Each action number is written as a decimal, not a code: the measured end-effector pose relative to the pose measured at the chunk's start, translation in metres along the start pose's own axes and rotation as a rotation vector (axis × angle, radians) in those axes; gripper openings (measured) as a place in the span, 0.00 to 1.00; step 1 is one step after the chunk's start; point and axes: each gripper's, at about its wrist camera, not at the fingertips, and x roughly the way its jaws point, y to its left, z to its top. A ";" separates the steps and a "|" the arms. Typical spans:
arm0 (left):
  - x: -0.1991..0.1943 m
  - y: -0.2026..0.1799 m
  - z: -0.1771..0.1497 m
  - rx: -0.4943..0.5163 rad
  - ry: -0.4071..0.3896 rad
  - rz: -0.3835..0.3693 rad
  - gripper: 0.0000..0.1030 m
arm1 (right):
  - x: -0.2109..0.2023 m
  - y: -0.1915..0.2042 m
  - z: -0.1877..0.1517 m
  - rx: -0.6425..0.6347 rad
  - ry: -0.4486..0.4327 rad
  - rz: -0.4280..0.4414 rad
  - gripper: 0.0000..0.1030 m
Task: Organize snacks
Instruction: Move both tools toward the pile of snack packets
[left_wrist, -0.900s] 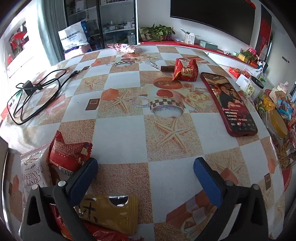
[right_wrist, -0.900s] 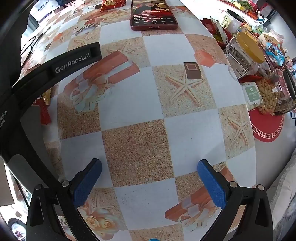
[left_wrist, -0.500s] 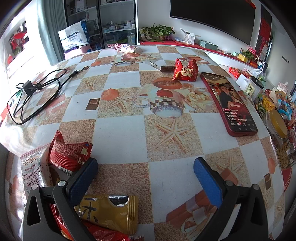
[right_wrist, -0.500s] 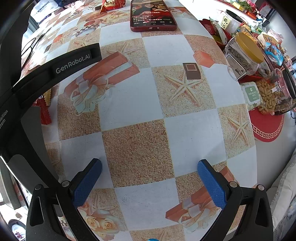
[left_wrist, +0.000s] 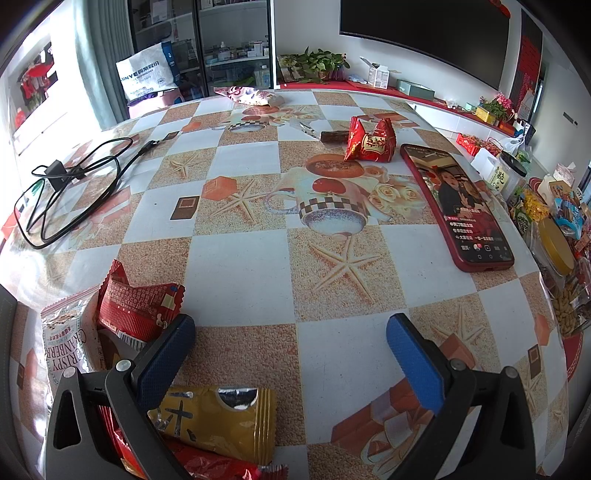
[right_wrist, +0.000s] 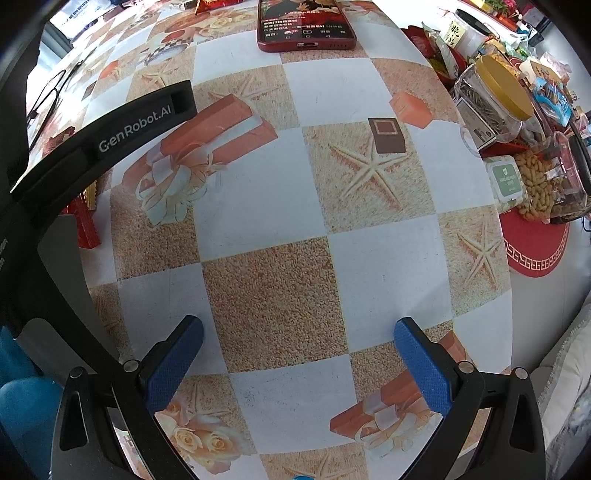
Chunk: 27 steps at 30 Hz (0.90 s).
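Left gripper (left_wrist: 290, 339): jaws spread wide, nothing between them, over the table (left_wrist: 236, 258); a gold packet (left_wrist: 221, 417) lies under its left finger, with a red packet (left_wrist: 140, 306) and a cranberry bag (left_wrist: 68, 343) just beside that finger. Another red packet (left_wrist: 369, 142) lies far ahead, near the phone (left_wrist: 458, 206). Right gripper (right_wrist: 297, 343): jaws spread wide and empty over bare tablecloth, snack jars (right_wrist: 491, 96) well off to its right.

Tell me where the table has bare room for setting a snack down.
Bare: the middle squares between the black cable and the red phone, and the stretch ahead of the right gripper. Crowded: the packet pile by the left gripper and the jars off the right edge.
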 end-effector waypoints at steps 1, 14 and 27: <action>0.000 0.000 0.000 0.000 0.000 0.000 1.00 | 0.000 0.000 0.001 0.001 0.001 0.002 1.00; 0.016 -0.004 0.023 0.054 0.383 -0.022 1.00 | 0.008 -0.005 0.009 0.001 0.033 0.018 1.00; -0.045 0.022 0.061 0.209 0.519 -0.039 1.00 | 0.018 -0.012 0.030 0.020 0.082 0.073 1.00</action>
